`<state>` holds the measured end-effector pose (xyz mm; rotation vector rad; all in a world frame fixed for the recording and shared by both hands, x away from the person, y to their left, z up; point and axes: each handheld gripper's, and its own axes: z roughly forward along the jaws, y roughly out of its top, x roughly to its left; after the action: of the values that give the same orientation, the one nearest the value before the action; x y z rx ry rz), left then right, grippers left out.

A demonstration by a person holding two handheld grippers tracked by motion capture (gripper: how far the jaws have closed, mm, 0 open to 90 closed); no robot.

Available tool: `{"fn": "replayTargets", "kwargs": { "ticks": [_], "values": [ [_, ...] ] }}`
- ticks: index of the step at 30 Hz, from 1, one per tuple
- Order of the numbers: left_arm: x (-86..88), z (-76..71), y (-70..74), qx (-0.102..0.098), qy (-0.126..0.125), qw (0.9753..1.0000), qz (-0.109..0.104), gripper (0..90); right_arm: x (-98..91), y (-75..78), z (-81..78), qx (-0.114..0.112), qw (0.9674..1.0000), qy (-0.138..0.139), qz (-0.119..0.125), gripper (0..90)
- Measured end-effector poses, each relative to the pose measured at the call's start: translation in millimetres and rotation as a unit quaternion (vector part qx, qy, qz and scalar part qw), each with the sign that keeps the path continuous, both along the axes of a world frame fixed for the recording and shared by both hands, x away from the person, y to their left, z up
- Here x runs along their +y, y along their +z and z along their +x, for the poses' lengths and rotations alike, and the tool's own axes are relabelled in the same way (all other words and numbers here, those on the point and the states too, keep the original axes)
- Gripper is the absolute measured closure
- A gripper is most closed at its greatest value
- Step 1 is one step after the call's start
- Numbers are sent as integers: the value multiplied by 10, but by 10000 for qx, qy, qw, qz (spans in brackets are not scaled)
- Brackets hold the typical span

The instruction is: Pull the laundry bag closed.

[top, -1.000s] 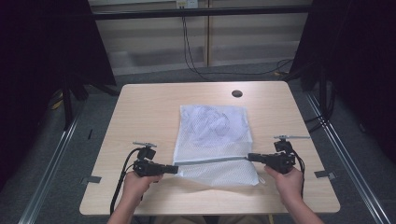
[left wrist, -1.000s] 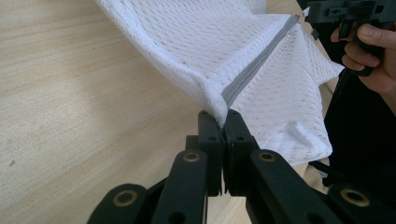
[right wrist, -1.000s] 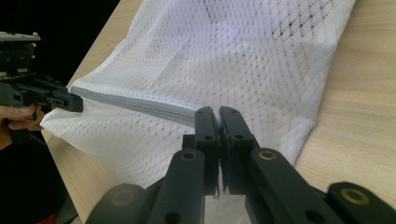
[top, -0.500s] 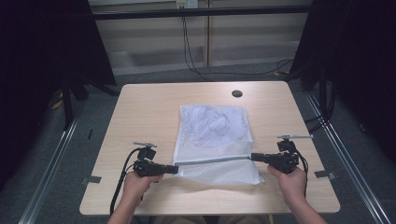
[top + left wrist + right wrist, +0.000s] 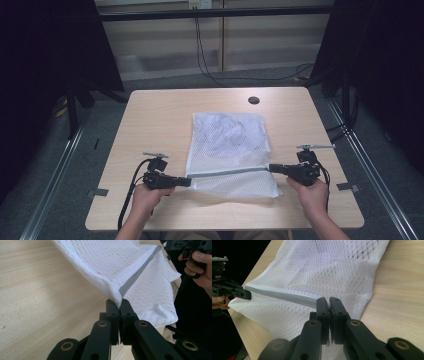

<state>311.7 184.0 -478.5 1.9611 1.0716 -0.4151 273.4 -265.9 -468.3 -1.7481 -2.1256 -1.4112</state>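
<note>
Pale wooden counter (image 5: 150, 120), white mesh bag (image 5: 227, 145) lying mid-counter with pale cloth bunched inside, left claw (image 5: 186, 182) and right claw (image 5: 272, 167) each clamped on its grey zipper band (image 5: 230, 171), band stretched taut between them

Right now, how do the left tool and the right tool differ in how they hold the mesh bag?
The left tool clamps the mesh bag at the left end of its grey zipper; the right tool clamps the right end. In the high view the left tool sits a little nearer the table's front edge; the right tool sits slightly farther back. Both are shut on the zipper seam, holding it taut between them.
</note>
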Motion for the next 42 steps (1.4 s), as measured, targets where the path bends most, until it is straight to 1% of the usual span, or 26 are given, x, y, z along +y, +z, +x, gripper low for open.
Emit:
{"fn": "replayTargets", "kwargs": {
  "ticks": [1,5,10,11,12,18,21,22,23,24,29,35,37,40,42],
  "values": [
    [3,4,-2,-34,-24,10000,22,882,0,1,0,2,10000,-2,-1,867],
    [2,5,-2,-35,-32,10000,32,881,3,2,-2,3,10000,-6,8,867],
    [3,5,-1,-27,-32,10000,30,882,1,0,-3,-7,10000,9,-3,867],
    [2,6,-2,-10,-49,10000,21,882,1,0,-4,2,10000,7,1,867],
    [-2,0,0,34,-12,10000,2,881,1,-1,-5,0,10000,10,-11,867],
    [2,2,1,5,-13,10000,22,882,4,0,-10,2,10000,14,-34,868],
    [29,7,1,-13,5,10000,57,882,-3,1,-16,-25,9999,-21,-115,868],
    [36,2,2,45,51,10000,8,882,-18,0,-19,-2,10000,-36,-69,868],
    [48,7,-3,-4,40,10000,24,882,-31,-3,-23,7,10000,-61,-70,868],
    [53,6,-2,21,33,10000,18,882,-41,-5,-24,1,10000,-60,-69,868],
    [58,6,0,-2,49,10000,21,882,-42,-9,-29,11,10000,-34,-50,867],
    [50,4,-4,34,49,10000,3,882,-46,-8,-35,19,10000,-56,-59,868],
    [50,5,-5,61,9,10000,-2,882,-48,-6,-37,6,10000,-69,-67,868],
    [51,5,-6,58,27,10000,13,882,-60,-4,-39,-26,9999,-84,-125,868],
    [50,4,-2,33,36,10000,36,882,-63,-3,-41,-13,9999,-97,-103,868]
  ]
}}
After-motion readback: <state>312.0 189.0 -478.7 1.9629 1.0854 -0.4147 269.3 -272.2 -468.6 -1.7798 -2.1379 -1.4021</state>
